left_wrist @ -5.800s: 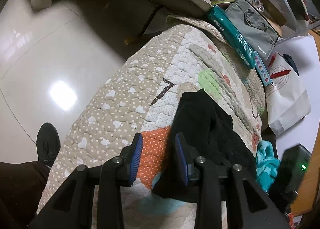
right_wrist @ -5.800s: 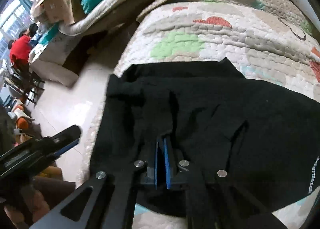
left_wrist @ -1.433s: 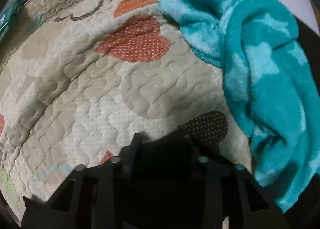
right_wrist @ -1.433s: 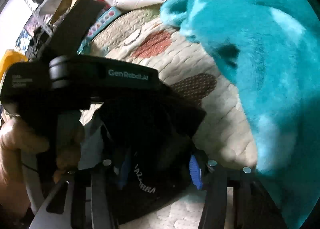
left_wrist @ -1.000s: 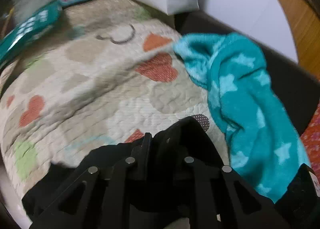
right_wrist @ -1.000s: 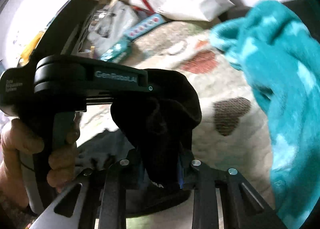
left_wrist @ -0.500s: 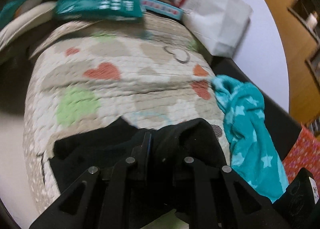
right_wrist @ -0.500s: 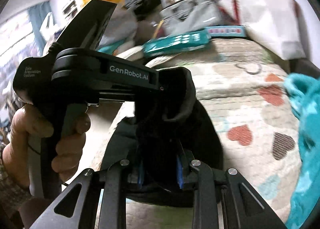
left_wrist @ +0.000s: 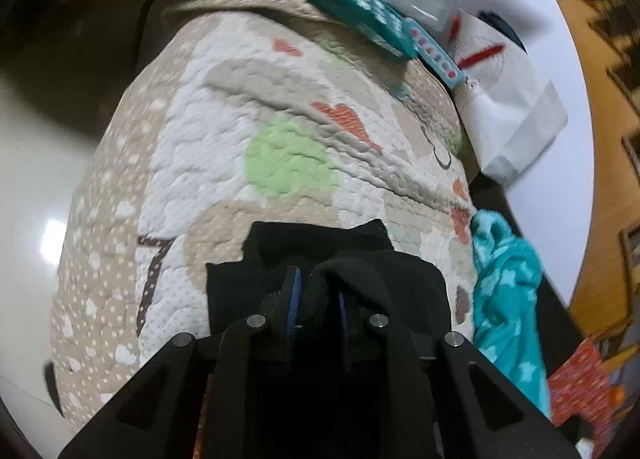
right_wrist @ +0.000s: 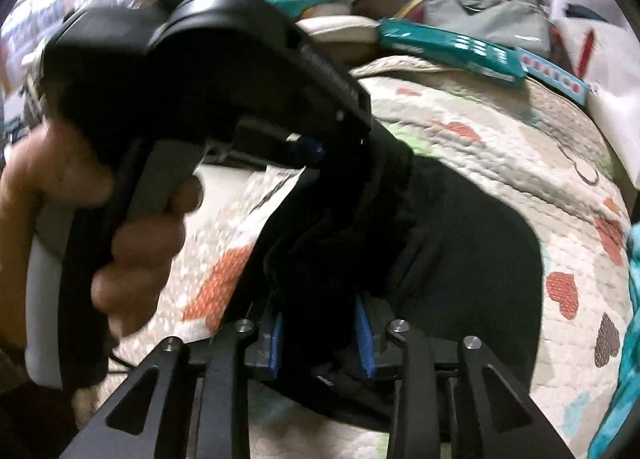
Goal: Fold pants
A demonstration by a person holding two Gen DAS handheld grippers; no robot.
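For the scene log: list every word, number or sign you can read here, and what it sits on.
"7": a brown dotted patch shaped like that numeral, on the quilt.
Teal box: white print, too blurred to read.
Strip beside it: coloured characters, unreadable.
Left gripper: raised lettering on its housing, blurred.
White bag: red marks only, no legible words.

Cluttered home: quilted bedspread (left_wrist: 248,131), fleece blanket (left_wrist: 508,291)
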